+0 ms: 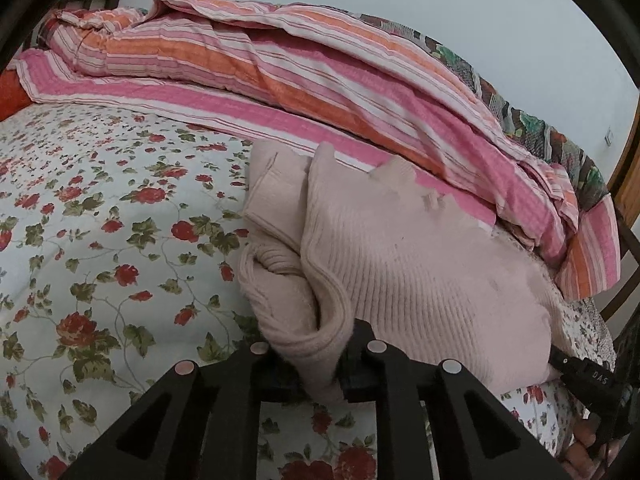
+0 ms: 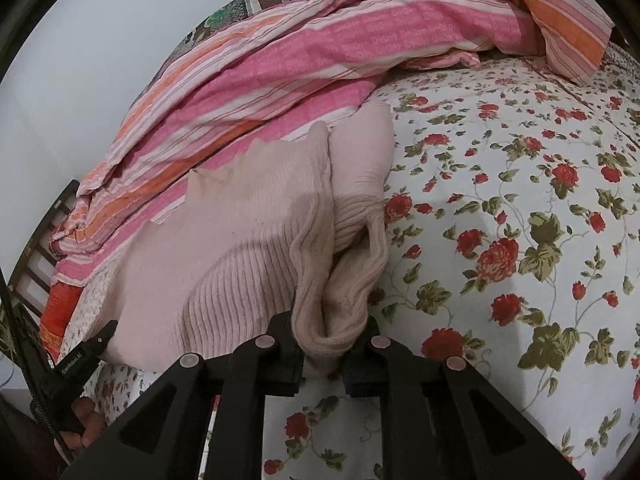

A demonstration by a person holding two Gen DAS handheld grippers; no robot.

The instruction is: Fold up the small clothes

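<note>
A pale pink ribbed knit sweater (image 1: 400,256) lies partly folded on the floral bedsheet (image 1: 100,220). My left gripper (image 1: 320,368) is shut on the sweater's thick near edge. My right gripper (image 2: 324,356) is shut on a bunched edge of the same sweater (image 2: 248,224), which spreads away to the left in that view. Each gripper's tip also shows at the edge of the other's view: the right one (image 1: 576,368) and the left one (image 2: 92,348). The bedsheet also shows in the right wrist view (image 2: 520,200).
A heaped pink and orange striped quilt (image 1: 320,80) lies along the back of the bed, right behind the sweater; it also shows in the right wrist view (image 2: 300,48). A dark wooden bed frame (image 2: 44,232) and a white wall (image 1: 520,20) border the bed.
</note>
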